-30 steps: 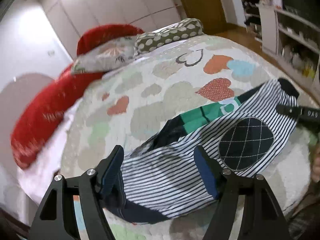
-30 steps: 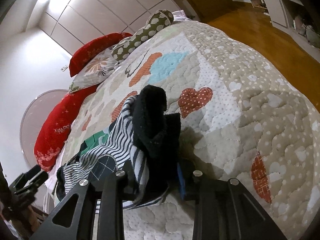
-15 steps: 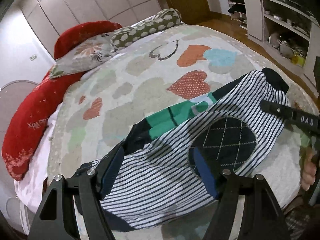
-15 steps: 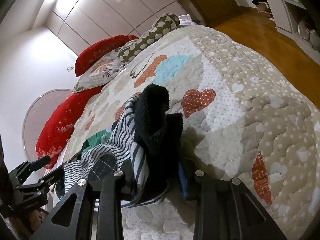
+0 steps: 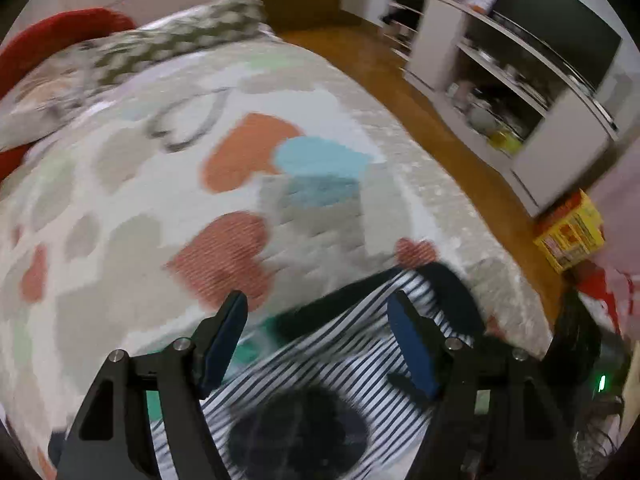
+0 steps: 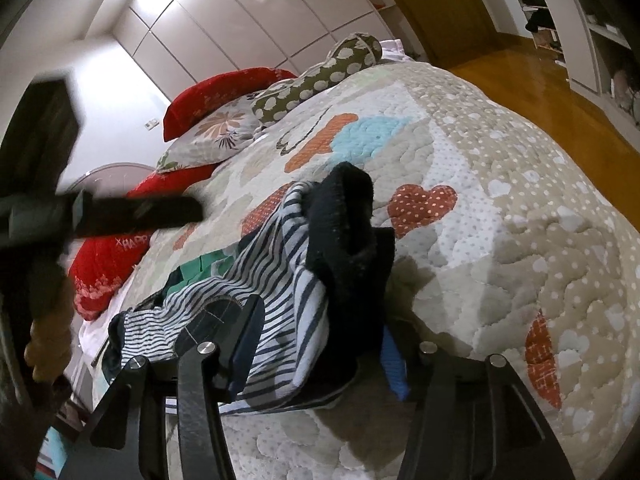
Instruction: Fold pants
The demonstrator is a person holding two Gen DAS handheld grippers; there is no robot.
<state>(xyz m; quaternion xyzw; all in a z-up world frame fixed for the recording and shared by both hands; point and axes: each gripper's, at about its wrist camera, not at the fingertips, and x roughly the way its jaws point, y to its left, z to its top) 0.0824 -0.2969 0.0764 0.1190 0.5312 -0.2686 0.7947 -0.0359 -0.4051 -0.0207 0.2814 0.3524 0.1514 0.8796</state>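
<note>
I see the striped pants (image 6: 276, 280) bunched on the heart quilt (image 6: 520, 240), near its foot edge. My right gripper (image 6: 320, 344) is opening — the dark cuff (image 6: 344, 216) stands loosely between its spreading pads. My left gripper (image 5: 318, 340) hangs over the pants' dark patch (image 5: 296, 432), spread wide and gripping nothing.

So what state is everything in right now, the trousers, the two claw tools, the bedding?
Striped pants: bunched on the bed, dark cuff standing up, not yet folded flat.
Right gripper: jaws opening, pants fabric between them.
Left gripper: open, hovering over the pants, holding nothing.
Quilt: spread over the bed.
Pillows: piled at the head of the bed.
</note>
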